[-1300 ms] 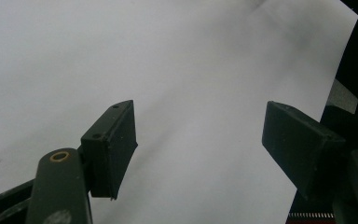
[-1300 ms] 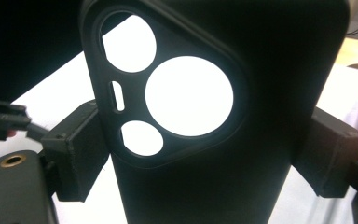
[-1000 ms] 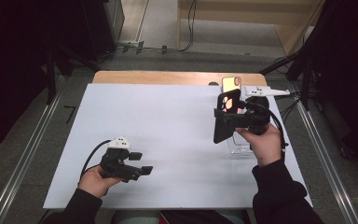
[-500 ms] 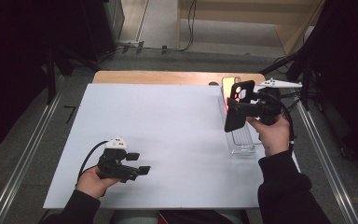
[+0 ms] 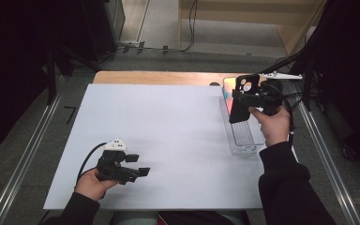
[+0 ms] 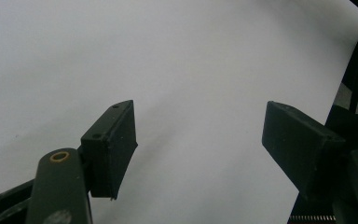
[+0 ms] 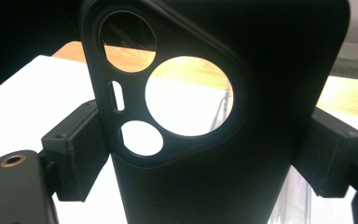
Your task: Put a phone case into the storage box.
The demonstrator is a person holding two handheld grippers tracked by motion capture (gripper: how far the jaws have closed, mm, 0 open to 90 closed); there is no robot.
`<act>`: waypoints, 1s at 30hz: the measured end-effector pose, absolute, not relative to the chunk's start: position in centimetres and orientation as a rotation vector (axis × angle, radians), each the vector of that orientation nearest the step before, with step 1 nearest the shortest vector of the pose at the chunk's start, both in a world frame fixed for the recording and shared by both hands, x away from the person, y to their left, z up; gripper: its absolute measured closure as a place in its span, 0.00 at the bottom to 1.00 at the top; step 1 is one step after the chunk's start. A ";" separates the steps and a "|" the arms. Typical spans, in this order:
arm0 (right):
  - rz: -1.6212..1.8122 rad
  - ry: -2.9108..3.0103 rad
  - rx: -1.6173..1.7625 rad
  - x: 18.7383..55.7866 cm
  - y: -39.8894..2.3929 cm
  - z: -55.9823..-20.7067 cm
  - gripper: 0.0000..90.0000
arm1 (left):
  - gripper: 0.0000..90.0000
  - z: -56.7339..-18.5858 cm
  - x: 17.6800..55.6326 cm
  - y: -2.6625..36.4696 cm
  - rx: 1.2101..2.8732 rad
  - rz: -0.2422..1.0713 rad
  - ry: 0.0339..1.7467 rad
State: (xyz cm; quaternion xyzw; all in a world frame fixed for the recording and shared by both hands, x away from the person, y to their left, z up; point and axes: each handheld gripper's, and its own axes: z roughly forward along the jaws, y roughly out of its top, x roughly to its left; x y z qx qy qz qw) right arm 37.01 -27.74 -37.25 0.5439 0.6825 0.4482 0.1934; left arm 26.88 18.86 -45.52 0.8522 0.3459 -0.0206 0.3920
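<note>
Table point(image 5: 168, 140), white top, takes up most of the high view, with a strip of bare wood along its far edge. At the right side a clear plastic tray point(image 5: 243, 140) lies long-ways, near to far; something orange and shiny sits at its far end, too small for us to name.

Right claw point(image 5: 240, 101), above the far half of that tray, grips a black phone case point(image 5: 238, 103) held upright, camera cut-outs at the top. In the right gripper view both pads press the case point(image 7: 214, 140) on its two long edges, just below the cut-outs, jaws fairly wide because the case fills them.

Left claw point(image 5: 138, 165) rests low over the near left of the table, jaws well apart and empty; the left gripper view shows bare white surface between its pads point(image 6: 114, 144).

Handling, as we judge it: the case looks light, a thin shell with a matte, rubbery finish, so slip seems unlikely. It is hollow and probably flexes, so a hard squeeze across the width may bow it. It is weakest around the cut-outs. We think the best hold is on the long edges at mid-length, as now, or lower toward the solid part. Not fragile; a drop should do no harm.
</note>
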 end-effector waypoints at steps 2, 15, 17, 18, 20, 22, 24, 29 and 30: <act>1.247 1.906 1.532 37.4 -27.9 -37.4 0.14 | 0.29 -45.6 26.9 18.8 2.164 -0.053 0.879; 1.172 1.848 1.591 40.3 -28.5 -39.4 0.14 | 0.29 -45.7 27.0 19.0 2.154 -0.051 0.890; 1.150 1.847 1.596 40.6 -28.5 -39.8 0.14 | 0.29 -45.7 27.0 19.0 2.156 -0.050 0.889; 1.144 1.843 1.599 40.7 -28.6 -39.9 0.14 | 0.29 -45.7 27.0 19.0 2.157 -0.052 0.887; 1.131 1.840 1.601 41.1 -28.6 -40.3 0.14 | 0.29 -45.8 27.0 18.9 2.156 -0.051 0.886; 1.128 1.839 1.608 41.4 -28.6 -40.8 0.14 | 0.29 -45.8 27.0 18.9 2.156 -0.050 0.886; 1.120 1.843 1.618 41.7 -28.4 -41.3 0.14 | 0.29 -45.8 27.0 18.9 2.151 -0.053 0.887; 1.112 1.845 1.630 42.7 -28.0 -42.5 0.14 | 0.29 -45.9 27.1 18.9 2.160 -0.051 0.886; 1.112 1.845 1.630 42.7 -28.0 -42.5 0.14 | 0.29 -45.9 27.1 18.9 2.161 -0.052 0.884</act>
